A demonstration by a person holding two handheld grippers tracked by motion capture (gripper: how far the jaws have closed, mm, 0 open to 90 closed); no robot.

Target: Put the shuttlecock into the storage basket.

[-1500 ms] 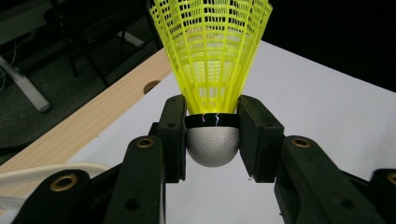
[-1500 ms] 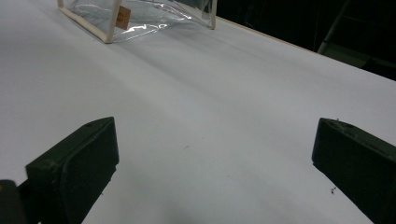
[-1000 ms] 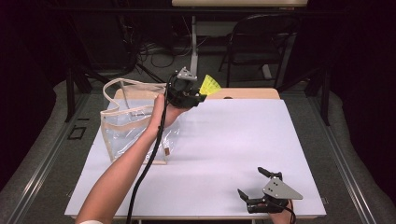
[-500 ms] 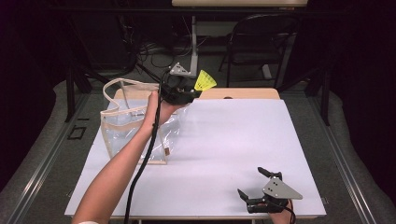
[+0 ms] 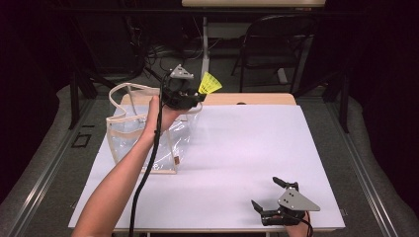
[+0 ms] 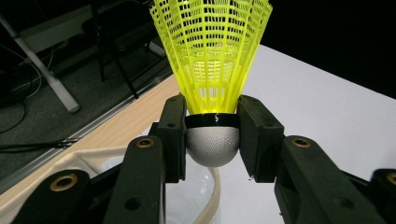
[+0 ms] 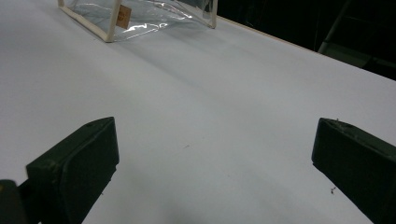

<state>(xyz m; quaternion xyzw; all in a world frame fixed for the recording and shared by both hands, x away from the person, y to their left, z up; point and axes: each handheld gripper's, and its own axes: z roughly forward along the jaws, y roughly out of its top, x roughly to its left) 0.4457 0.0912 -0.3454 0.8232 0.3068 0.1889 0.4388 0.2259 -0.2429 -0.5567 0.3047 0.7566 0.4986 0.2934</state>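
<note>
Gripping the shuttlecock (image 6: 212,70) by its cork, the left gripper (image 5: 190,98) holds it above the bag (image 5: 143,143), ready for dropping; right gripper (image 5: 267,200) rests near, jaws apart.

No writing, number, brand or sign can be read anywhere. The one thing that looks like a label is a small brown tag (image 7: 123,16) on the cream-trimmed side of the clear bag (image 5: 131,143), near the bag's lower corner, and its face is too small and blurred to make out any print.
</note>
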